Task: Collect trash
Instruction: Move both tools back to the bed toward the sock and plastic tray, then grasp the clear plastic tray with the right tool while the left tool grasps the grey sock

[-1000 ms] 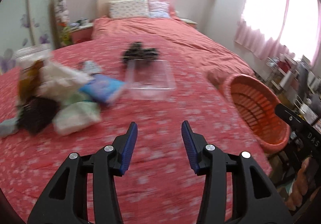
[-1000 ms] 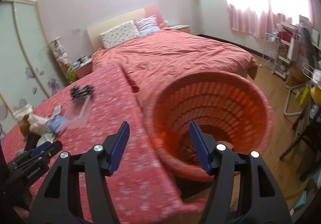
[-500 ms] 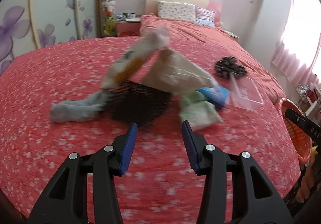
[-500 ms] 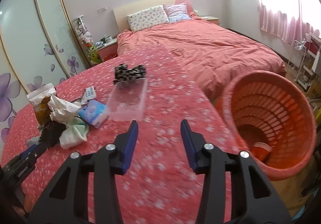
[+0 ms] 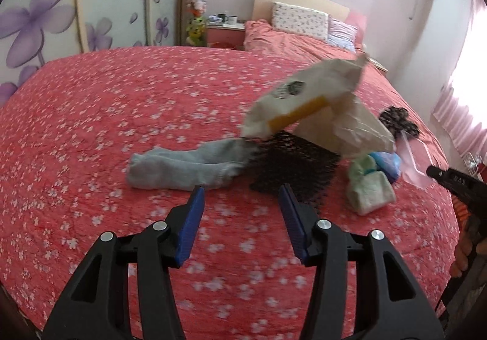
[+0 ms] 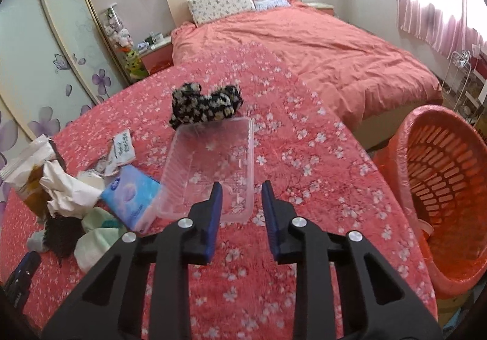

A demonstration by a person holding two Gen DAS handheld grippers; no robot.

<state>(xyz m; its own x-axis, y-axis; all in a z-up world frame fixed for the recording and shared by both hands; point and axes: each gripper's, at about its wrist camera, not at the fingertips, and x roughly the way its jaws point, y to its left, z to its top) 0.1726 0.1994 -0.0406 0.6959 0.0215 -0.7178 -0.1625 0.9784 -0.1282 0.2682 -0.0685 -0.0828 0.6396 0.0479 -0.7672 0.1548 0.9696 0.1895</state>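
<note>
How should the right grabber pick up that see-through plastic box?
Probably by its near short wall. The clear tray lies flat and open-topped, long side pointing away, with the right gripper open just before it. One finger inside, one outside, coming down from the near side, pinches that thin rim.

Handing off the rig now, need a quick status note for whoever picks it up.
Left gripper: open, empty, pointed at the grey sock and black mesh.
Right gripper: open, empty, at the near end of the clear tray.
Paper bag, blue tissue pack, green wads and patterned cloth lie on the red blanket.
Orange basket stands beside the bed; contents unclear.
Left: clear the whole pile.
</note>
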